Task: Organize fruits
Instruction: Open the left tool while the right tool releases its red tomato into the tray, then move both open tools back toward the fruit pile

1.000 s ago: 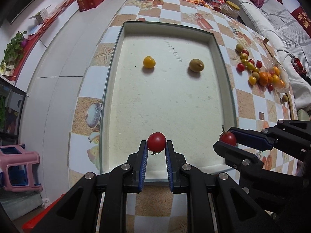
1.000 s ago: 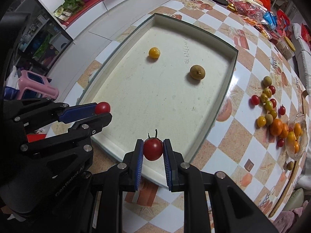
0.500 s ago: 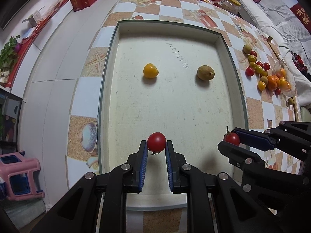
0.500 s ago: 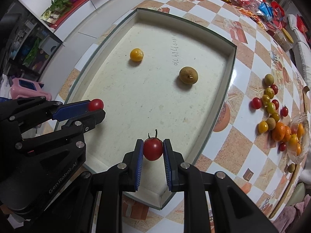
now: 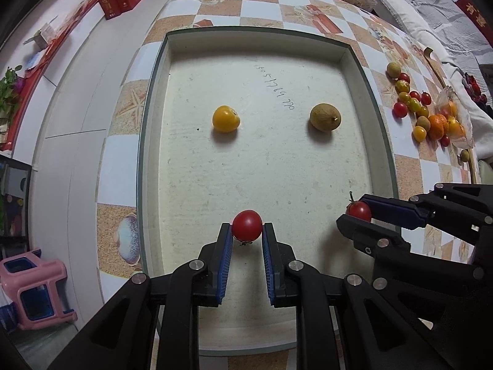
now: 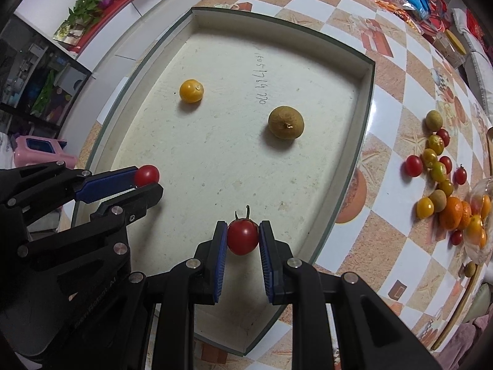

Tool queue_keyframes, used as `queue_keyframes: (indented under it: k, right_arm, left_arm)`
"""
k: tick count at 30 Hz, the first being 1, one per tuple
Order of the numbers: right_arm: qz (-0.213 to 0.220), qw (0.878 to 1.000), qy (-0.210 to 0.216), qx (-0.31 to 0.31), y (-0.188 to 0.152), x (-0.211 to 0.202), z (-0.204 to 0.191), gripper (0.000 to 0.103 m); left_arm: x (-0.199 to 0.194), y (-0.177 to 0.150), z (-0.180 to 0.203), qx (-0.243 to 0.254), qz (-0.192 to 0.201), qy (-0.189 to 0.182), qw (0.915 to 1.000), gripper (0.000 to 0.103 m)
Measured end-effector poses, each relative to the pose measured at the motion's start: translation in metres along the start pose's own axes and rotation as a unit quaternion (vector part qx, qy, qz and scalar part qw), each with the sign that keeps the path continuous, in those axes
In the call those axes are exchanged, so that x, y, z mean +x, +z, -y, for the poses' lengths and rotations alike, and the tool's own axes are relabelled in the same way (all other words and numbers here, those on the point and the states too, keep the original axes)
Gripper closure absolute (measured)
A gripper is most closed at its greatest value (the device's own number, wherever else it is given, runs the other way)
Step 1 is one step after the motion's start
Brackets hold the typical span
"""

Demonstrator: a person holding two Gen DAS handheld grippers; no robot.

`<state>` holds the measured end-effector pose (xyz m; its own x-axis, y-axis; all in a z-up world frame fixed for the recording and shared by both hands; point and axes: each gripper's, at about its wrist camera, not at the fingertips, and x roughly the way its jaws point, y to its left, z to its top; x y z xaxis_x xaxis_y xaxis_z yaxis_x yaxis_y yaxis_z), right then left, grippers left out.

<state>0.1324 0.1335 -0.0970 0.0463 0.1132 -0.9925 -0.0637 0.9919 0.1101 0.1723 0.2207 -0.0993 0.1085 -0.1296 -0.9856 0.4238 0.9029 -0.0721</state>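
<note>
The left gripper [image 5: 247,237] pinches a small round red cherry tomato [image 5: 247,225] between its blue-padded fingertips, held above the near end of a wide, shallow white rectangular tray [image 5: 363,71]. The right gripper [image 6: 242,237] likewise clamps a second red cherry tomato with a dark green stem [image 6: 242,236], and hangs over the same near end of the tray — the two grippers sit side by side, each visible in the other's view.

On the tray floor, farther off, lie two fruits well apart from each other: a round yellow-orange tomato [image 5: 226,118] to the left and a dull olive-brown round fruit [image 5: 325,117] to the right. Handwritten digits run between them.

The tray rests on a desk with a checkered orange-and-white cover [image 6: 391,71]. To the right of the tray, on that cover, a loose heap of mixed small fruits [image 6: 437,169] — red, yellow, green and orange — lies beside a crumpled clear plastic bag [image 6: 482,215].
</note>
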Motion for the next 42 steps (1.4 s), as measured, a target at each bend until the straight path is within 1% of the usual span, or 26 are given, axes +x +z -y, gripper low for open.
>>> queue_keyframes:
  k: [2, 4, 5, 7, 9, 12, 14, 15, 16, 17, 19, 24, 26, 28, 29, 31, 33, 36, 39, 42]
  right_arm:
    - [-0.005, 1.0, 0.004, -0.002, 0.0, 0.003, -0.001, 0.08]
    - [-0.008, 1.0, 0.0, -0.005, 0.0, 0.004, -0.001, 0.079]
    - [-0.011, 1.0, 0.004, -0.001, 0.0, 0.005, -0.001, 0.078]
    - [-0.014, 1.0, 0.005, 0.0, 0.001, 0.006, 0.0, 0.067]
    - [-0.008, 1.0, 0.0, 0.0, 0.0, 0.003, 0.001, 0.062]
    - [-0.003, 1.0, -0.001, 0.003, 0.0, 0.0, 0.001, 0.062]
    - [0.002, 1.0, -0.003, 0.004, -0.001, -0.004, 0.002, 0.062]
    - [0.004, 1.0, -0.005, 0.004, -0.002, -0.006, 0.003, 0.062]
    - [0.007, 1.0, -0.006, 0.006, -0.004, -0.009, 0.004, 0.062]
    - [0.012, 1.0, -0.005, 0.01, -0.008, -0.014, 0.006, 0.062]
    - [0.019, 1.0, -0.005, 0.015, -0.013, -0.019, 0.009, 0.06]
    - [0.039, 0.999, -0.006, 0.017, -0.029, -0.035, 0.014, 0.059]
    - [0.043, 0.999, -0.004, 0.023, -0.038, -0.04, 0.017, 0.057]
    - [0.049, 0.998, -0.003, 0.032, -0.051, -0.046, 0.024, 0.052]
    - [0.053, 0.998, -0.003, 0.036, -0.06, -0.049, 0.03, 0.052]
    - [0.054, 0.998, -0.004, 0.041, -0.073, -0.051, 0.037, 0.051]
    - [0.05, 0.997, -0.009, 0.052, -0.095, -0.051, 0.049, 0.051]
    - [0.04, 0.996, -0.015, 0.08, -0.121, -0.047, 0.075, 0.051]
    - [0.036, 0.993, -0.022, 0.114, -0.142, -0.047, 0.104, 0.051]
    - [0.042, 0.989, -0.027, 0.14, -0.158, -0.051, 0.13, 0.051]
  left_arm:
    - [0.001, 0.0, 0.0, 0.0, -0.002, -0.001, 1.0, 0.083]
    - [0.002, 0.0, 0.0, 0.0, -0.005, 0.001, 1.0, 0.083]
    - [0.002, 0.0, 0.0, 0.0, -0.006, 0.002, 1.0, 0.083]
    - [0.004, 0.0, 0.001, -0.002, -0.011, 0.004, 0.9999, 0.083]
    - [0.005, 0.001, 0.001, -0.003, -0.012, 0.006, 0.9999, 0.083]
    - [0.004, -0.001, 0.002, -0.002, -0.012, 0.005, 0.9999, 0.083]
    - [0.004, -0.001, 0.003, -0.002, -0.014, 0.006, 0.9999, 0.077]
    - [0.003, -0.002, 0.002, -0.005, -0.013, 0.01, 0.9999, 0.068]
    - [0.002, -0.003, 0.001, -0.009, -0.01, 0.015, 0.9998, 0.055]
    - [0.0, -0.003, -0.002, -0.016, -0.005, 0.016, 0.9997, 0.052]
    - [-0.003, -0.004, -0.003, -0.019, -0.002, 0.015, 0.9997, 0.052]
    - [-0.007, -0.008, 0.005, -0.008, 0.001, 0.016, 0.9998, 0.052]
    - [-0.01, -0.011, 0.009, -0.006, 0.0, 0.017, 0.9998, 0.052]
    - [-0.013, -0.016, 0.013, -0.009, -0.001, 0.013, 0.9999, 0.052]
    - [-0.014, -0.019, 0.015, -0.011, -0.001, 0.011, 0.9999, 0.052]
    - [-0.017, -0.025, 0.025, -0.008, -0.003, 0.006, 0.9999, 0.052]
    - [-0.017, -0.031, 0.038, 0.001, -0.006, 0.003, 1.0, 0.052]
    - [-0.018, -0.037, 0.066, 0.021, -0.01, -0.003, 0.9997, 0.052]
    - [-0.02, -0.038, 0.102, 0.044, -0.013, -0.011, 0.9989, 0.052]
    - [-0.021, -0.035, 0.134, 0.066, -0.012, -0.016, 0.9976, 0.052]
